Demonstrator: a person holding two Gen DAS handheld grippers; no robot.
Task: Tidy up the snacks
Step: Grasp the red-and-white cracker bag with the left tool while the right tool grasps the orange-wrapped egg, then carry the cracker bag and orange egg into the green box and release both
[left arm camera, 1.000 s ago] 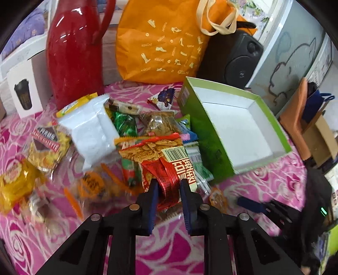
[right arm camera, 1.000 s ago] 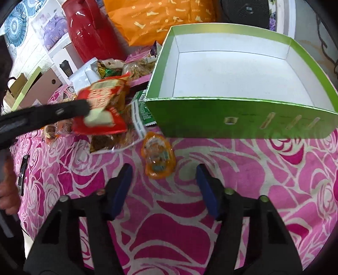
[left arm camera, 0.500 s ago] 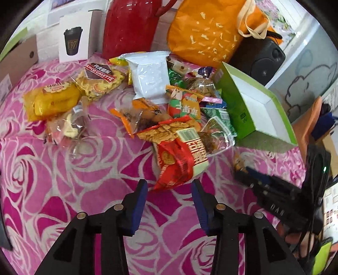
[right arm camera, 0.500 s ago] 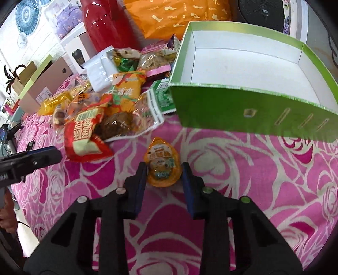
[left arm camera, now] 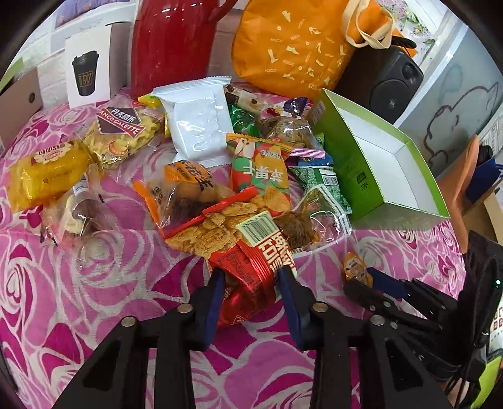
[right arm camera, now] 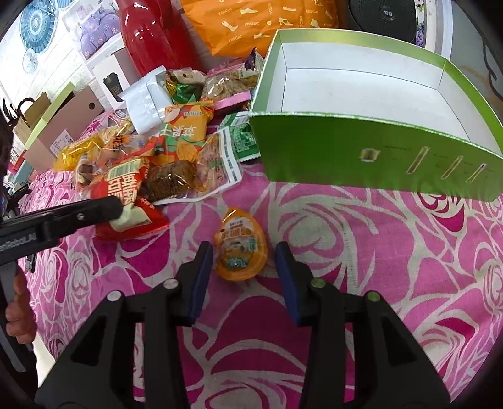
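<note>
The green box (right arm camera: 371, 157) sits bare inside—left gripper (left arm camera: 251, 283) straddles the crinkly red packet (left arm camera: 248, 277), right gripper (right arm camera: 242, 264) gapes around the orange jelly cup (right arm camera: 240, 254).

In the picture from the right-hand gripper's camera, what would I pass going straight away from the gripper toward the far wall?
Right gripper → small orange jelly cup → bare pink rose tablecloth → green box with its white, empty inside → black speaker at the back.
</note>
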